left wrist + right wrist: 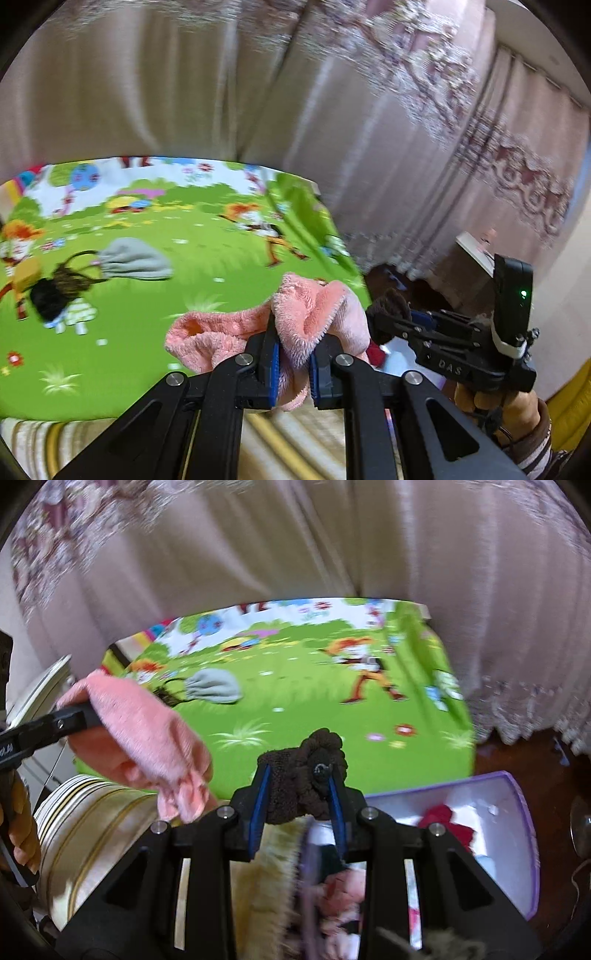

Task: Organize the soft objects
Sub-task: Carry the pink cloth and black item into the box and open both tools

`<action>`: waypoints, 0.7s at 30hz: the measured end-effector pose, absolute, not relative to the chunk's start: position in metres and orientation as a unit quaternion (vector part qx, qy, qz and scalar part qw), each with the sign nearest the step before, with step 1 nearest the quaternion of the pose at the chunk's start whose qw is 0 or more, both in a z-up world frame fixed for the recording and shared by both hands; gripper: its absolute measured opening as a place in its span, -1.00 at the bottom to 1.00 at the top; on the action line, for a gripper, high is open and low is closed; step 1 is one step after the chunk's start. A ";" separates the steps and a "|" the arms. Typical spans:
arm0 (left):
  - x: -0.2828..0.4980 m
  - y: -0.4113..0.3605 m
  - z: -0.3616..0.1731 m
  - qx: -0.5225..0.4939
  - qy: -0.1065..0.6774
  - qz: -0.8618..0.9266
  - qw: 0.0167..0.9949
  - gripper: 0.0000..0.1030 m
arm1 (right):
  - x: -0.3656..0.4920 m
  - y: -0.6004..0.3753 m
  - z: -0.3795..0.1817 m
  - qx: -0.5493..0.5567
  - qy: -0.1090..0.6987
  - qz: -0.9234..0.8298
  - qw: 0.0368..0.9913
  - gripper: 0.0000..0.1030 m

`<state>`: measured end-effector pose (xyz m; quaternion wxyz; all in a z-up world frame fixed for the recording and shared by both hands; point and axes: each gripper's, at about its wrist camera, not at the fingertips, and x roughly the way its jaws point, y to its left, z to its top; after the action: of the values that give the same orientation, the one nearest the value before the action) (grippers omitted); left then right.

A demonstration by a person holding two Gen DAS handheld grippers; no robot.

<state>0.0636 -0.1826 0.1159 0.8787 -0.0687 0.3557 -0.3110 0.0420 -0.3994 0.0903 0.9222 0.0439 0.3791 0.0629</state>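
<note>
Pink fleece cloth [314,314]: pinched tight in the left claw [293,365], lifted over the green cartoon mat [147,229].
Brown fuzzy piece [299,775]: clamped in the right claw [299,808], above the purple box [517,812].
Grey pouch [133,258]: lying on the mat.

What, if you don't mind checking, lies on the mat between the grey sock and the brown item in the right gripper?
Only bare green mat separates the grey sock from the brown item, as the right wrist view shows.
</note>
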 end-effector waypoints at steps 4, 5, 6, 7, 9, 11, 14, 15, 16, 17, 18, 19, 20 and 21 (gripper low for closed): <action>0.054 -0.224 0.117 -0.052 0.362 -0.350 0.862 -0.75 | 0.025 -0.438 0.091 0.056 0.379 0.026 0.923 -0.33; 0.052 -0.232 0.117 -0.048 0.364 -0.358 0.859 -0.75 | 0.020 -0.448 0.090 0.058 0.380 0.016 0.923 -0.33; 0.049 -0.242 0.117 -0.043 0.367 -0.366 0.854 -0.75 | 0.017 -0.456 0.089 0.060 0.381 0.008 0.923 -0.33; 0.046 -0.251 0.115 -0.038 0.370 -0.375 0.849 -0.75 | 0.012 -0.464 0.087 0.063 0.382 0.002 0.922 -0.33; 0.039 -0.264 0.112 -0.032 0.375 -0.387 0.842 -0.75 | 0.004 -0.480 0.084 0.069 0.385 -0.014 0.920 -0.33; 0.031 -0.281 0.107 -0.021 0.384 -0.402 0.831 -0.75 | -0.003 -0.494 0.080 0.077 0.388 -0.027 0.918 -0.33; 0.021 -0.298 0.099 -0.010 0.397 -0.418 0.817 -0.75 | -0.011 -0.508 0.074 0.083 0.393 -0.039 0.915 -0.33; 0.019 -0.302 0.098 -0.007 0.399 -0.421 0.815 -0.75 | -0.014 -0.512 0.073 0.084 0.395 -0.042 0.914 -0.33; 0.014 -0.308 0.095 0.000 0.403 -0.427 0.810 -0.75 | -0.016 -0.516 0.072 0.086 0.396 -0.044 0.913 -0.33; 0.011 -0.312 0.094 0.003 0.406 -0.432 0.806 -0.75 | -0.018 -0.518 0.071 0.087 0.397 -0.047 0.912 -0.33; 0.009 -0.317 0.093 0.005 0.409 -0.437 0.801 -0.75 | -0.020 -0.521 0.070 0.090 0.399 -0.049 0.911 -0.29; 0.005 -0.322 0.090 0.006 0.414 -0.443 0.795 -0.75 | -0.023 -0.522 0.069 0.091 0.400 -0.051 0.911 -0.29; 0.004 -0.325 0.088 0.007 0.418 -0.447 0.791 -0.72 | -0.024 -0.524 0.068 0.090 0.401 -0.053 0.910 -0.29; 0.002 -0.329 0.085 0.011 0.422 -0.453 0.785 -0.71 | -0.026 -0.526 0.067 0.091 0.401 -0.058 0.910 -0.27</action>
<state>0.0022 -0.3290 0.0849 0.7851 0.0106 0.4223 -0.4529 -0.0258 -0.5258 0.0672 0.9097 0.0912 0.4011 -0.0576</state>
